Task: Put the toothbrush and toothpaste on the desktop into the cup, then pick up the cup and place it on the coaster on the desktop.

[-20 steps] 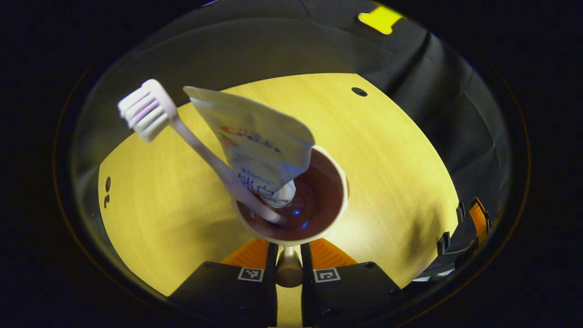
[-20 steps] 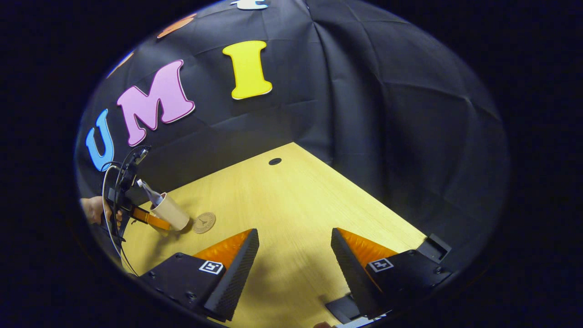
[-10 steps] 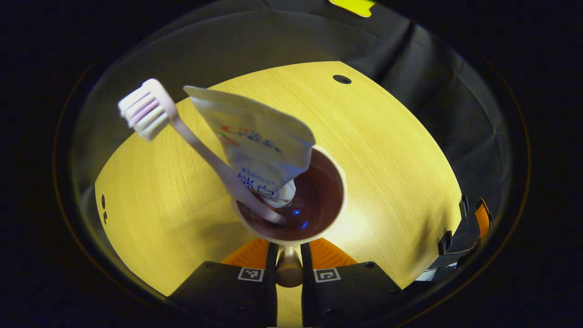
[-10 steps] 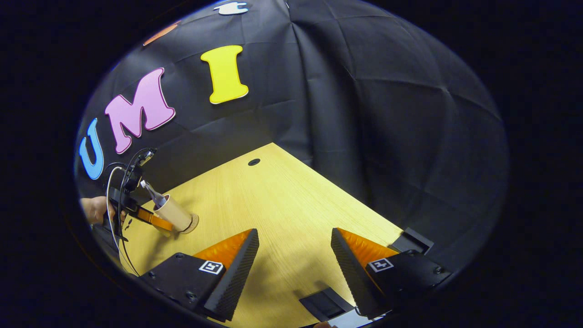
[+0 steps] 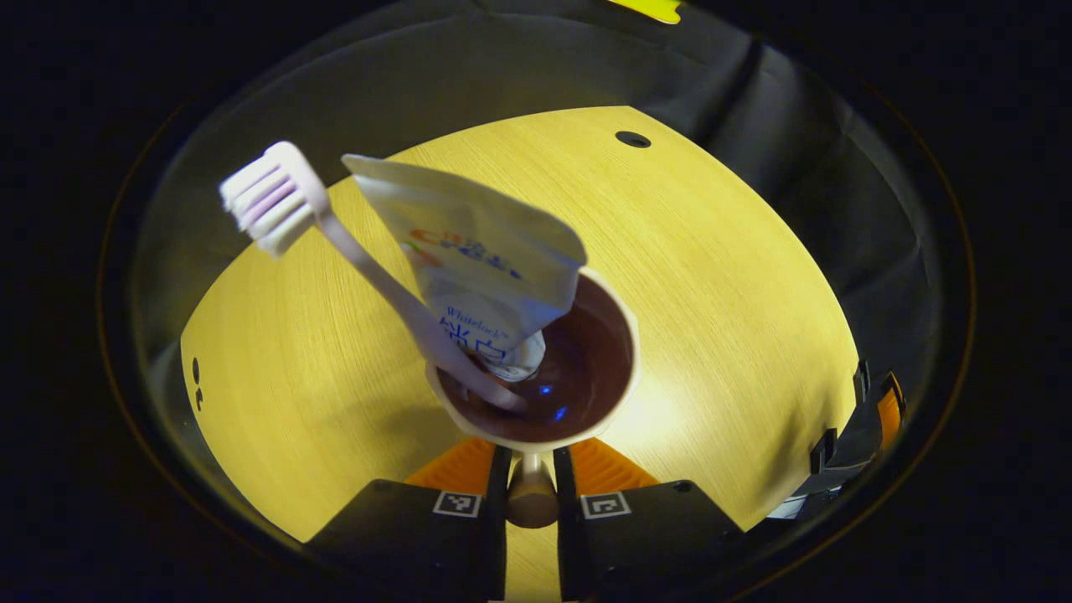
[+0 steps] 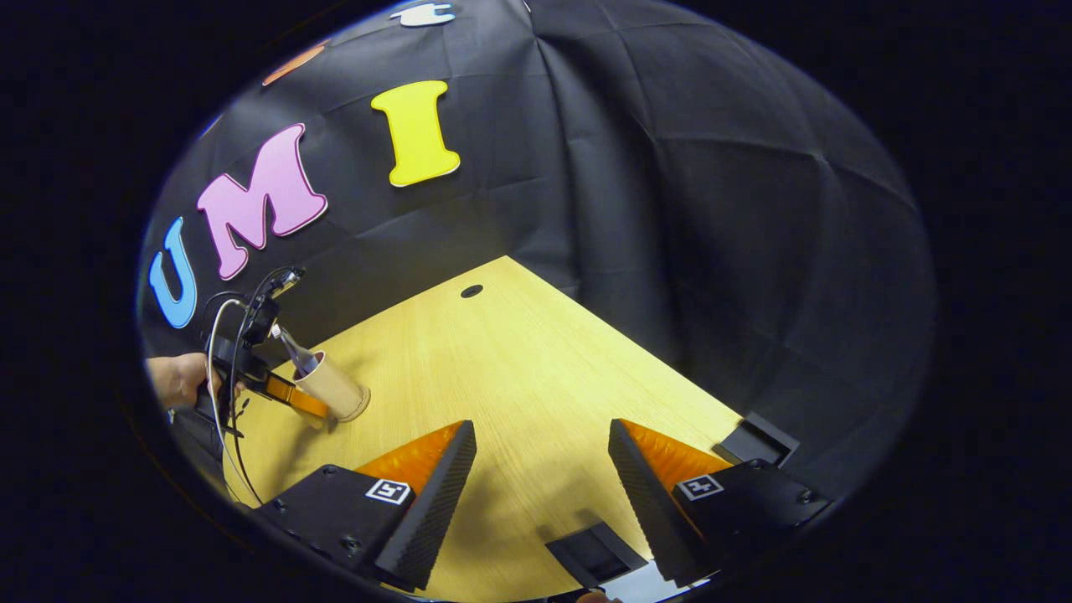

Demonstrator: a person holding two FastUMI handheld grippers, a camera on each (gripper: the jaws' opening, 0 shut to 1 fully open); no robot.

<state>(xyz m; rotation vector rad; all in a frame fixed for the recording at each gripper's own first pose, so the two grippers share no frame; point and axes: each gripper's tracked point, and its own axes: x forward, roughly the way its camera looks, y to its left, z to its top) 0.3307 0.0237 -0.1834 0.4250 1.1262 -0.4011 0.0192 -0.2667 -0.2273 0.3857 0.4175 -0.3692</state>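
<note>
Gripping cup (image 5: 586,368) handle, left gripper (image 5: 531,494) mid-desk (image 5: 720,276); right gripper (image 6: 543,469) wide, unloaded.

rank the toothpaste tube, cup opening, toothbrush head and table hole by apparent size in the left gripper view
1. toothpaste tube
2. cup opening, close to the tube
3. toothbrush head
4. table hole

The hole lies farther off, so it looks smaller.

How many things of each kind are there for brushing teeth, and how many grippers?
Toothbrush: 1
Toothpaste: 1
Cup: 1
Coaster: 1
Grippers: 2, left gripper and right gripper
Total: 6
</note>
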